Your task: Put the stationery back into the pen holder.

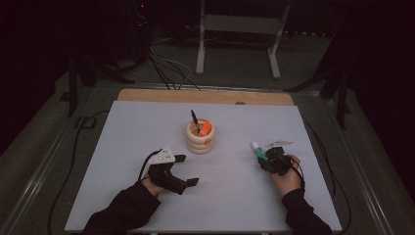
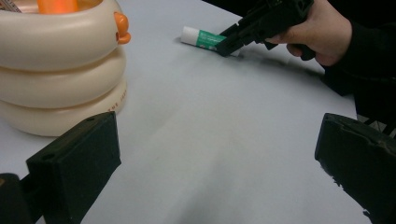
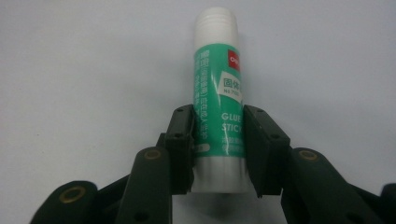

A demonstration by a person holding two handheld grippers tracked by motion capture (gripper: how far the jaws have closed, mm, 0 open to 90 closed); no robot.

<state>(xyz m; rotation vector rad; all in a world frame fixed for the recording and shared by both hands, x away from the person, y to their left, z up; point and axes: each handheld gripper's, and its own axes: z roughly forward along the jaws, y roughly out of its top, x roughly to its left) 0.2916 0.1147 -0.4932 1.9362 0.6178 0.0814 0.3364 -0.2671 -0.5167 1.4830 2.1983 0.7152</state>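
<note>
While both hands rest low on the white worktop:
High view: right gripper [image 1: 265,160] near the right edge; cream ringed holder [image 1: 200,137] at centre.
Left gripper view: left gripper [image 2: 217,163] released, its 2 jaws wide apart.
Right gripper view: jaws clenched on green glue stick [image 3: 218,100].

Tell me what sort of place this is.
Probably a lab recording setup: a white table in a dark room, cables across the floor, a metal stand behind, and a handheld gripper in each hand.
</note>
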